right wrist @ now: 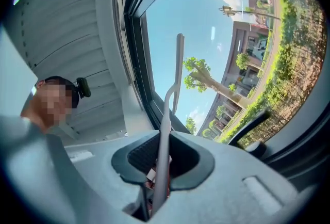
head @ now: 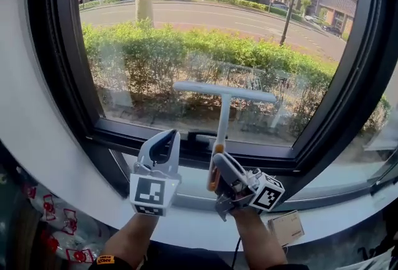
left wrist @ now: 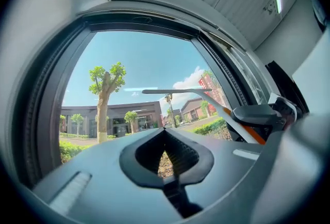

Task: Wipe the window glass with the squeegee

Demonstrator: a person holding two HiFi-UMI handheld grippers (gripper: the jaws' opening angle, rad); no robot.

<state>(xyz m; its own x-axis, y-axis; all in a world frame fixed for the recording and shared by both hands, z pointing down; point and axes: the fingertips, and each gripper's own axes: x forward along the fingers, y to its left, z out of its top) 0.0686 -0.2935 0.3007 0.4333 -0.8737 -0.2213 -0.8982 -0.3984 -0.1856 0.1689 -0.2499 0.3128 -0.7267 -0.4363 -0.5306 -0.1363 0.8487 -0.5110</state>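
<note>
A white squeegee with an orange grip stands upright, its wide blade laid against the lower middle of the window glass. My right gripper is shut on the squeegee's handle just below the sill line. In the right gripper view the handle rises between the jaws to the blade. My left gripper hovers to the left of the handle, shut with nothing in it. The left gripper view shows the squeegee ahead and to the right, with the jaws closed together.
A thick black window frame rings the glass, with a grey sill under it. A small cardboard box lies on the white ledge at the right. Red-patterned cloth sits at the lower left.
</note>
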